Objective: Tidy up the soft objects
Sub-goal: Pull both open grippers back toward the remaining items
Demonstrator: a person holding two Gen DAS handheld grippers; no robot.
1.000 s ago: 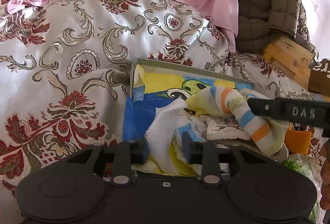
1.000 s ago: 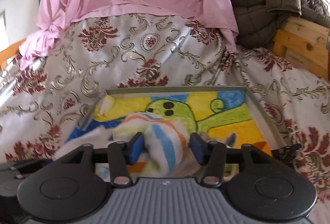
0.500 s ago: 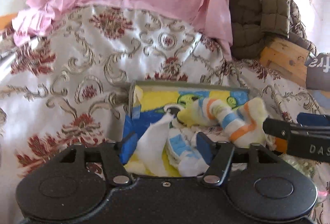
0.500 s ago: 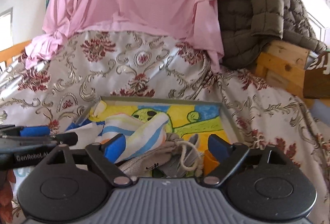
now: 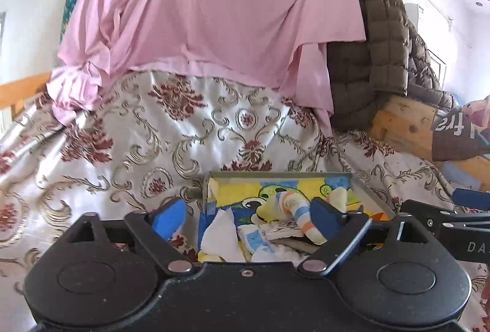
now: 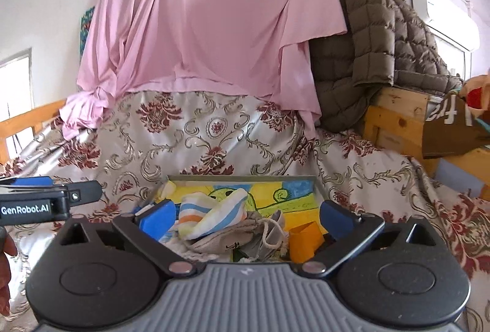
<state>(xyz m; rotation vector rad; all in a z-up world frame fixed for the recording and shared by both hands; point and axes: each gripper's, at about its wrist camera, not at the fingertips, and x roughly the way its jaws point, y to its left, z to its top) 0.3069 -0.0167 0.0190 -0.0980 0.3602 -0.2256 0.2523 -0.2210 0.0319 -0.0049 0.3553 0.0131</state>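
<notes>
The left gripper (image 5: 248, 214), black with blue pads on its two fingers, has just been opening its jaws, and they stand wide apart with nothing pressed between them. The right gripper (image 6: 246, 215), grey-bodied with black linkages and the same blue pads, has likewise just been opening and gapes fully, gripping nothing. Each shows at the other camera's edge, side by side and level, and fingers of the person's left hand (image 6: 4, 270) appear beneath the left one.
</notes>
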